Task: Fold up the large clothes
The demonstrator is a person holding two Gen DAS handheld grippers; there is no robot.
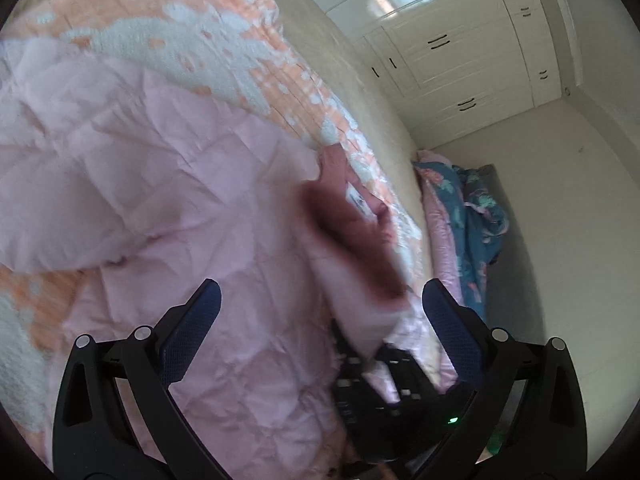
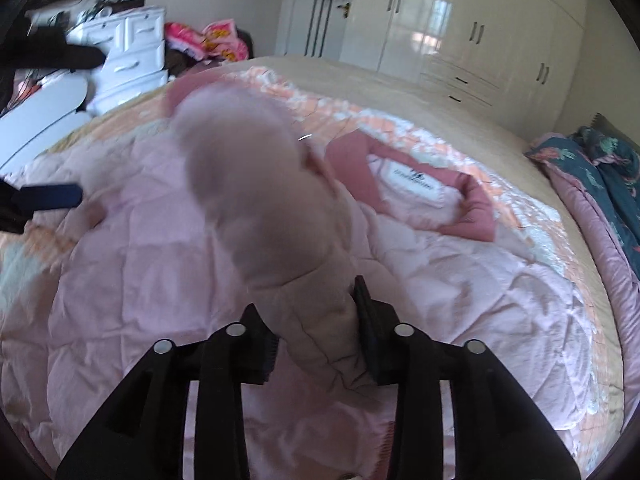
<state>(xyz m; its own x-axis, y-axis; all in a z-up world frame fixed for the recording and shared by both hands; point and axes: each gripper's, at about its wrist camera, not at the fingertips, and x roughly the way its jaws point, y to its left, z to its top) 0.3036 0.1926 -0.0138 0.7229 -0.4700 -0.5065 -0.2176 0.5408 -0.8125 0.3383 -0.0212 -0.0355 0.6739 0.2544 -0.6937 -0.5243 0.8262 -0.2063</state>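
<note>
In the left wrist view, the left gripper [image 1: 320, 320] is filling the bottom of the frame with its fingers [image 1: 188, 336] standing wide apart and gripping nothing. The pink quilted jacket [image 1: 152, 168] is spreading across the left and centre of the frame, lying on the bed [image 1: 360, 92] over an orange and white blanket [image 1: 192, 28]. A blurred, dark pink-edged part of the jacket is hanging at centre right, above the dark shape of the right gripper [image 1: 380, 392] at lower centre. White wardrobes [image 1: 452, 40] are filling the upper right, and a blue floral duvet [image 1: 476, 216] is lying bunched at the right.

In the right wrist view, the right gripper [image 2: 316, 328] is sitting at bottom centre, its fingers [image 2: 370, 336] clamped on a blurred sleeve [image 2: 256, 192] of the jacket [image 2: 460, 300], which is rising toward the upper centre. The collar with its white label [image 2: 416, 188] is lying at centre right. One blue finger of the left gripper [image 2: 50, 196] is showing at the left edge. A white dresser [image 2: 132, 52] is standing at upper left.
</note>
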